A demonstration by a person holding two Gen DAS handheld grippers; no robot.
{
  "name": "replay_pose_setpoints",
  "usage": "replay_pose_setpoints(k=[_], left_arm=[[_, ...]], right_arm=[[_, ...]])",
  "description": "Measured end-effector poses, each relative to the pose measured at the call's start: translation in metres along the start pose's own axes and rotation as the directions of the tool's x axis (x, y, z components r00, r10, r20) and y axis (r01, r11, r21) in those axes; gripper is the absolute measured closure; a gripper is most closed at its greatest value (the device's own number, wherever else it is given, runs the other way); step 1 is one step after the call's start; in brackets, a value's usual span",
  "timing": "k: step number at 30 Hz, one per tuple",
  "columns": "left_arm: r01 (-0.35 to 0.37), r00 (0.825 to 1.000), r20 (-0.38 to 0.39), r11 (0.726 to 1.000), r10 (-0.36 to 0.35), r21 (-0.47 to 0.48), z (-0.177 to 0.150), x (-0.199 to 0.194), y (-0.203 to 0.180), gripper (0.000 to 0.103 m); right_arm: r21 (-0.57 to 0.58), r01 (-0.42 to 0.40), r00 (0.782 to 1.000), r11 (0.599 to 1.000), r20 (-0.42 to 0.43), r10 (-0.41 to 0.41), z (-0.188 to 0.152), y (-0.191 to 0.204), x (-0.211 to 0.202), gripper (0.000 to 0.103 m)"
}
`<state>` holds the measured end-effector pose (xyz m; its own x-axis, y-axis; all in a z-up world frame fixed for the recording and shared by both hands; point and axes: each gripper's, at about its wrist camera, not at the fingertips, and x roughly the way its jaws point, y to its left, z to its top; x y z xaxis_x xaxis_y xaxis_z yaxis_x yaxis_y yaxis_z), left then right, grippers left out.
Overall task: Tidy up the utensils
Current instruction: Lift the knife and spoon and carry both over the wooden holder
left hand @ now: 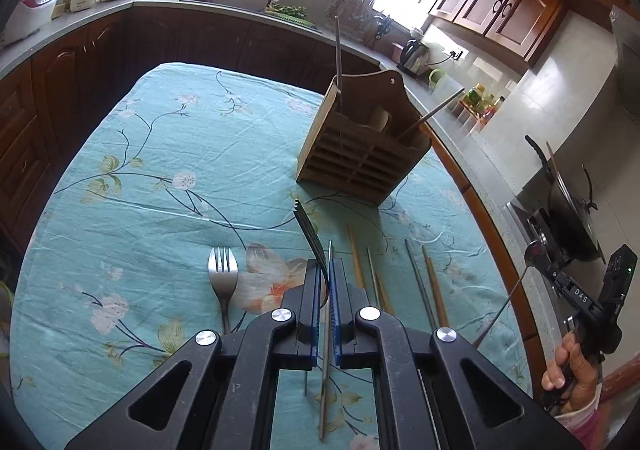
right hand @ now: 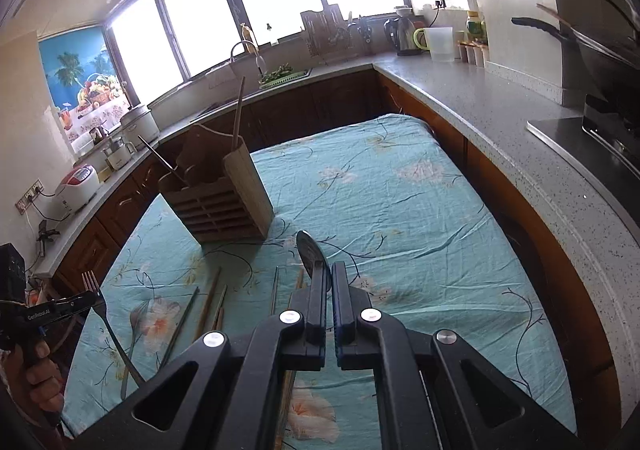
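Observation:
My left gripper (left hand: 326,270) is shut on a metal fork (left hand: 306,221), held edge-on above the table with its tines pointing away. In the right wrist view the same fork (right hand: 96,290) hangs from the left gripper (right hand: 80,302). My right gripper (right hand: 330,270) is shut on a metal spoon (right hand: 312,252), whose bowl sticks out ahead; from the left wrist it shows at the right (left hand: 534,252). A wooden utensil holder (left hand: 360,157) (right hand: 224,205) stands ahead with two sticks in it. A second fork (left hand: 223,274) and several wooden and metal chopsticks (left hand: 434,290) lie on the cloth.
The table wears a teal flowered cloth (right hand: 400,209). Grey counters over dark wooden cabinets wrap around it. A wok on a stove (left hand: 572,217) is at the right, a kettle (right hand: 404,35) and a sink tap (right hand: 244,49) at the back, a rice cooker (right hand: 78,185) at the left.

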<state>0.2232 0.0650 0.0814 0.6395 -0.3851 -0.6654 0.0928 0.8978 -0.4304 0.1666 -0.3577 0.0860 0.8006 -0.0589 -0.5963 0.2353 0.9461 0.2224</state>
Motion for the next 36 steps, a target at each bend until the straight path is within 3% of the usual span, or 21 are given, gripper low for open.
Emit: replay_pose_setpoints(k=[6, 13, 17, 20, 21, 23, 25, 28, 36], left_arm=[[0.034, 0.995, 0.091, 0.999, -0.034, 0.011, 0.009, -0.035, -0.003, 0.101], [0.047, 0.988, 0.149, 0.999, -0.050, 0.025, 0.024, -0.042, -0.006, 0.102], [-0.005, 0.990, 0.141, 0.999, -0.001, 0.044, 0.029, -0.032, -0.004, 0.102], [-0.057, 0.997, 0.049, 0.998, 0.056, 0.009, 0.027, -0.011, 0.010, 0.093], [-0.059, 0.998, 0.009, 0.998, 0.059, -0.010, 0.027, -0.001, 0.017, 0.076], [-0.085, 0.996, -0.012, 0.995, 0.085, -0.042, 0.023, 0.014, 0.033, 0.061], [-0.128, 0.991, -0.044, 0.990, 0.126, -0.060, 0.024, 0.032, 0.049, 0.061], [-0.141, 0.987, -0.095, 0.986, 0.133, -0.087, 0.024, 0.059, 0.066, 0.061], [-0.191, 0.969, -0.164, 0.981, 0.183, -0.032, 0.047, 0.149, 0.078, 0.062]], right_arm=[[-0.010, -0.013, 0.997, 1.000, 0.078, 0.014, 0.019, 0.012, -0.015, 0.100], [-0.035, -0.038, 0.990, 0.999, 0.132, 0.043, 0.040, 0.031, -0.011, 0.101], [-0.062, -0.061, 0.988, 0.996, 0.142, 0.069, 0.049, 0.044, -0.005, 0.101], [-0.072, -0.076, 0.986, 0.994, 0.140, 0.086, 0.052, 0.051, -0.001, 0.101], [-0.075, -0.080, 0.986, 0.994, 0.139, 0.090, 0.051, 0.052, 0.000, 0.101], [-0.076, -0.087, 0.986, 0.993, 0.135, 0.097, 0.050, 0.053, 0.003, 0.101], [-0.069, -0.096, 0.986, 0.993, 0.128, 0.104, 0.048, 0.053, 0.005, 0.101], [-0.065, -0.100, 0.987, 0.993, 0.117, 0.107, 0.046, 0.052, 0.010, 0.101], [-0.047, -0.121, 0.989, 0.992, 0.081, 0.125, 0.040, 0.053, 0.022, 0.100]])
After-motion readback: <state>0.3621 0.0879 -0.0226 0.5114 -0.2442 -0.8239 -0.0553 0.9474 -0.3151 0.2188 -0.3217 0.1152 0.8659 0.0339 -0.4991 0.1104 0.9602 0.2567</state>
